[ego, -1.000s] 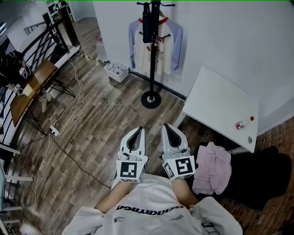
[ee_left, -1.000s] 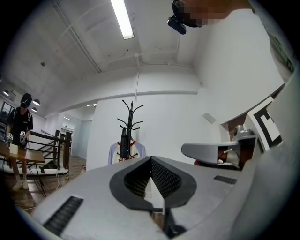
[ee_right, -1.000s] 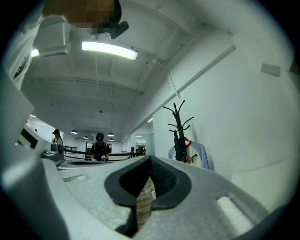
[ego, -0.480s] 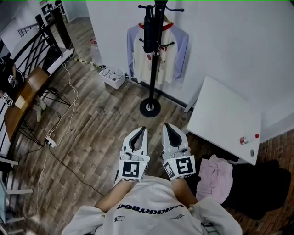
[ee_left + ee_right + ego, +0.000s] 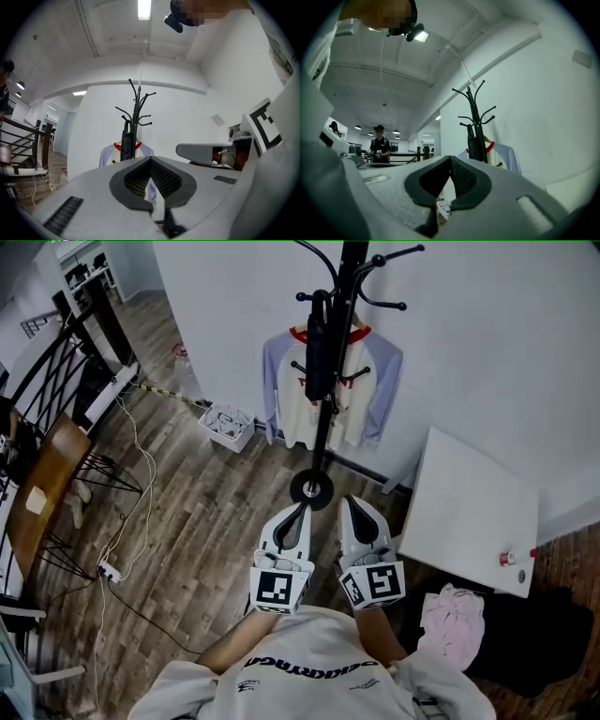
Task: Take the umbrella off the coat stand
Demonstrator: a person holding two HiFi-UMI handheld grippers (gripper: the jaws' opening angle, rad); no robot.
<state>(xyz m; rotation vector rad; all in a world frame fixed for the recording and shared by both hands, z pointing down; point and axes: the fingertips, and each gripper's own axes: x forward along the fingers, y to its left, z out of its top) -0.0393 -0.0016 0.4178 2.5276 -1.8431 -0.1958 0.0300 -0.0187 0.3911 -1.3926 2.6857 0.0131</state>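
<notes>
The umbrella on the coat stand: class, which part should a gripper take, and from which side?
Probably the slim upper body of the folded umbrella, just below its hook. It hangs upright left of the pole in the head view, shirt behind, so come from the front-left with jaws level across it.

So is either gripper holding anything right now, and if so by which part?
Nothing is held. The left gripper and right gripper both have their jaws together and empty. The umbrella hangs on the coat stand, untouched.
</notes>
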